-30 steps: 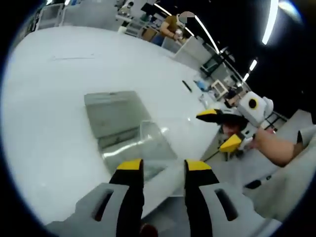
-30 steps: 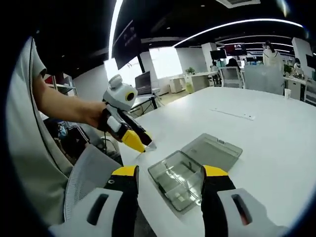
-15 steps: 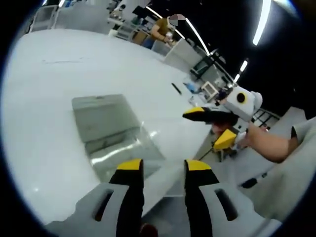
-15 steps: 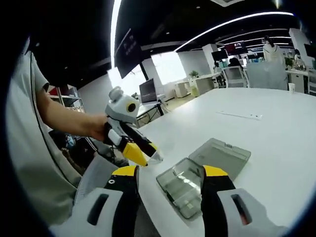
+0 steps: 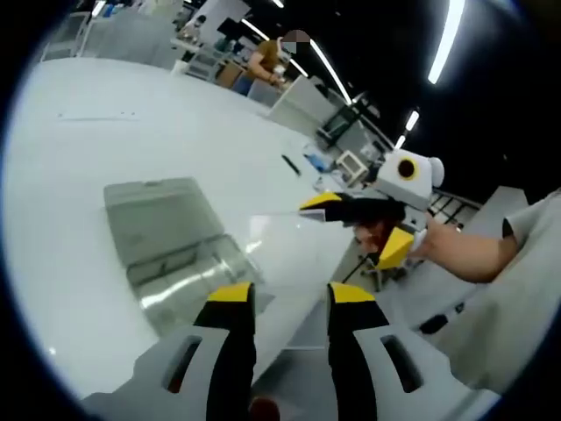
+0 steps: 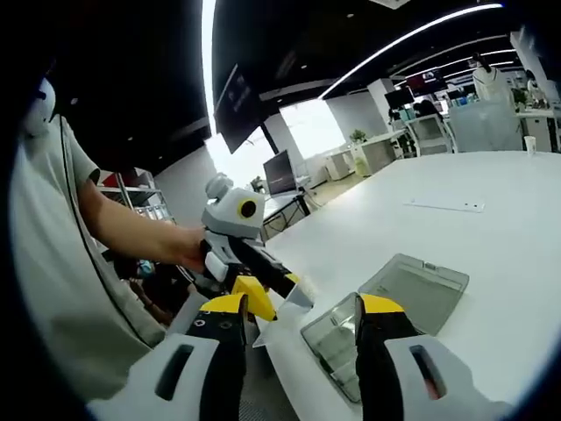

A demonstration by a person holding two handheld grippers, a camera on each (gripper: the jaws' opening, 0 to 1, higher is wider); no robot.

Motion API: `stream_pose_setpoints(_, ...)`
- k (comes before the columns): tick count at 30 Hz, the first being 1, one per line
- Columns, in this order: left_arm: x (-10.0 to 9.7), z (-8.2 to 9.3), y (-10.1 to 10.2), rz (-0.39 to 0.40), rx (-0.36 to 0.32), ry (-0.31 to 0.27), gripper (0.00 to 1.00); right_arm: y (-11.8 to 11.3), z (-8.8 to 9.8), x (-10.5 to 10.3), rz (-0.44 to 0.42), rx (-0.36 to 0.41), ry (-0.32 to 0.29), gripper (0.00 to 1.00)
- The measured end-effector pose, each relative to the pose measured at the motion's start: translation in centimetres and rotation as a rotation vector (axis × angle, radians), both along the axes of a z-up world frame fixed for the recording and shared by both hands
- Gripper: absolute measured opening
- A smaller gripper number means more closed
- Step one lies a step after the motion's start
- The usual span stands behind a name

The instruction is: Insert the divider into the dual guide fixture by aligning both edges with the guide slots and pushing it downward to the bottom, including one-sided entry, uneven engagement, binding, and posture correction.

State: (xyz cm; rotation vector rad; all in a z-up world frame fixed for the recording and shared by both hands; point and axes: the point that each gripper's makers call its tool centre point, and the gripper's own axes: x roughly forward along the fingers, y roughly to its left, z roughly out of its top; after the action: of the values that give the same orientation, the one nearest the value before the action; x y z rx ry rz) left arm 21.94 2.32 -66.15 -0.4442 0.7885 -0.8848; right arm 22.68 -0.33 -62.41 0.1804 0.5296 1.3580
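Left gripper (image 5: 289,298): seen from its own camera with yellow-tipped jaws parted a moderate gap. A clear sheet lies across the gap, but the pictures do not settle whether the jaws grip it. The same gripper (image 6: 267,294) enters the right gripper view from the left, held in a person's hand (image 6: 188,250).

Right gripper (image 6: 298,307): jaws spread wide apart, nothing pinched between them. In the left gripper view it (image 5: 355,232) comes in from the right, jaws apart, with its upper yellow tip touching the far edge of the sheet (contact is as much as can be told).

Divider (image 5: 294,254): a thin transparent sheet, tilted, lying between the two grippers at the near edge of the table. In the right gripper view only a pale corner of it (image 6: 289,303) shows beside the left gripper's tip.

Fixture (image 5: 188,281): a clear, open-topped box on the white table (image 5: 79,149), just left of the divider and near the table edge.

Lid (image 5: 158,219): a grey translucent panel lying flat, joined to the fixture's far side.

Person (image 5: 276,53): standing far off among desks.
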Motion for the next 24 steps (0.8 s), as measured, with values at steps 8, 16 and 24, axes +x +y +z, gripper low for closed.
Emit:
stream_pose_setpoints(8, -0.2, 0.8, -1.2, -0.033, -0.047, -0.021, 0.28, 0.5, 0.6, -0.3, 0.015, 0.044, 0.033, 0.45)
stream_pose_setpoints(16, -0.3, 1.8, -2.0, -0.059, -0.090, -0.046, 0.28, 0.7, 1.0, -0.2, 0.015, 0.086, 0.065, 0.44)
stream_pose_setpoints(24, -0.5, 2.8, -2.8, -0.093, -0.140, -0.066, 0.28, 0.7, 1.6, 0.4, 0.003, 0.145, 0.119, 0.45)
